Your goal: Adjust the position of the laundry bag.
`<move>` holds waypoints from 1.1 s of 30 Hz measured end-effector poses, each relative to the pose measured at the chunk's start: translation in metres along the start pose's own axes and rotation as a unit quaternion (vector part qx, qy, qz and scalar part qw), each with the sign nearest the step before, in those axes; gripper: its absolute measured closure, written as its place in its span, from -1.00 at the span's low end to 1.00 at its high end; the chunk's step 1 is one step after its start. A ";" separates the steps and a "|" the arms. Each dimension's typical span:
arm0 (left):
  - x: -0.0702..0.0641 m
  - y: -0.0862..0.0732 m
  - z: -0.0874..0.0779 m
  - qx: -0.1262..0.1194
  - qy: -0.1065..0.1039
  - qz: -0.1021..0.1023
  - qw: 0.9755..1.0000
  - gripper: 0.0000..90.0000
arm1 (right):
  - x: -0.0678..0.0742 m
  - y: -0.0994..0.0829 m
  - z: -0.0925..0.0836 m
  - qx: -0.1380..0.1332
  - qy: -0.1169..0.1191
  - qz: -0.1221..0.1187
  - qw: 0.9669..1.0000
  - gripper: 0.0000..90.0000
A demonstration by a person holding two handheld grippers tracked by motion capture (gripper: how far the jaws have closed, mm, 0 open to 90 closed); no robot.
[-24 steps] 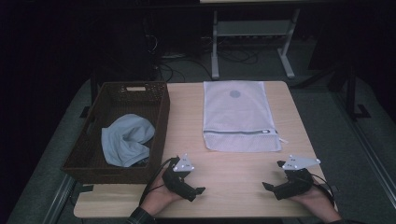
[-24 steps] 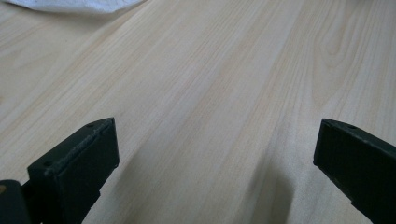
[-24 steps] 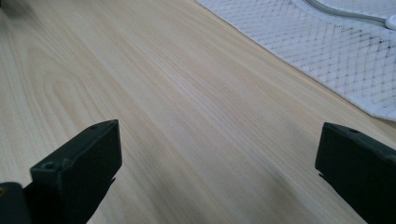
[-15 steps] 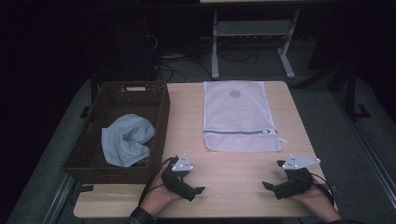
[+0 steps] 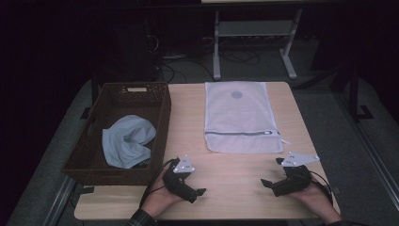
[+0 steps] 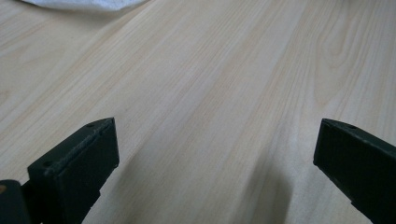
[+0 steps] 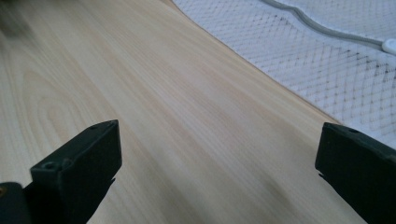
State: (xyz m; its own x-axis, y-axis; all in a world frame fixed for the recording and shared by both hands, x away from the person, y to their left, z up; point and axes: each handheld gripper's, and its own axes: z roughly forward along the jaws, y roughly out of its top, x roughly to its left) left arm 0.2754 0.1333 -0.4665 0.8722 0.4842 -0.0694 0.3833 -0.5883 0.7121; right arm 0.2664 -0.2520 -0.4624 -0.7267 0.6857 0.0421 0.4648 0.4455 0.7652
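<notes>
High view: one wooden table (image 5: 235, 183) is carrying one woven brown basket (image 5: 162, 122), which is occupying the left edge and reaching from the far left corner almost to the near edge. One light blue cloth (image 5: 127, 143) is lying bunched inside the basket, toward its near half. One white mesh laundry bag (image 5: 240, 117) is lying flat at the far edge, right of centre, with its zipper running parallel to the near edge. Two grippers are resting near the near edge: the left gripper (image 5: 200, 190) just beside the basket's near right corner, the right gripper (image 5: 269, 182) near the near right corner. A bare strip of table is lying open between the two grippers and between them and the bag.

Left gripper view: the jaws are standing spread wide, pinching nothing, over bare wood (image 6: 210, 93). The bag edge (image 6: 79, 3) is showing at the top.

Right gripper view: the jaws are standing spread wide, pinching nothing. The mesh bag (image 7: 327, 60) is lying just ahead, not touching them.
</notes>
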 end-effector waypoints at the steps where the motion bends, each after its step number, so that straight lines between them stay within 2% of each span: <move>1: 0.000 0.000 -0.001 -0.003 0.001 -0.002 1.000 -1.00 | 0.000 0.001 0.001 -0.001 0.001 0.002 1.000 -1.00; 3: 0.001 0.000 -0.002 -0.004 0.000 -0.003 1.000 -1.00 | -0.002 0.003 0.002 -0.004 0.002 0.008 1.000 -1.00; 14: -0.001 0.001 -0.001 -0.005 -0.005 0.001 1.000 -1.00 | -0.006 0.013 0.008 -0.012 -0.001 0.006 1.000 -1.00; 17: -0.002 0.001 -0.001 -0.006 -0.007 0.001 1.000 -1.00 | -0.008 0.016 0.010 -0.014 0.003 0.014 1.000 -1.00; 22: -0.001 0.001 -0.003 -0.009 -0.006 -0.001 1.000 -1.00 | -0.010 0.022 0.010 -0.016 0.001 0.006 1.000 -1.00; 26: -0.002 0.001 -0.003 -0.012 -0.005 -0.003 1.000 -1.00 | -0.012 0.027 0.011 -0.021 0.003 0.007 1.000 -1.00; 28: -0.002 0.001 -0.003 -0.014 -0.005 -0.003 1.000 -1.00 | -0.014 0.028 0.013 -0.023 0.007 0.015 1.000 -1.00; 33: -0.001 0.001 -0.004 -0.012 -0.003 0.000 1.000 -1.00 | -0.017 0.034 0.014 -0.023 0.004 0.009 1.000 -1.00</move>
State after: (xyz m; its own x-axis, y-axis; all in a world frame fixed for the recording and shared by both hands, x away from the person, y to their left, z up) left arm 0.2736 0.1351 -0.4626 0.8741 0.4802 -0.0729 0.3753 -0.5726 0.7289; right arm 0.3011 -0.2405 -0.4458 -0.7219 0.6893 0.0612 0.4547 0.4058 0.7928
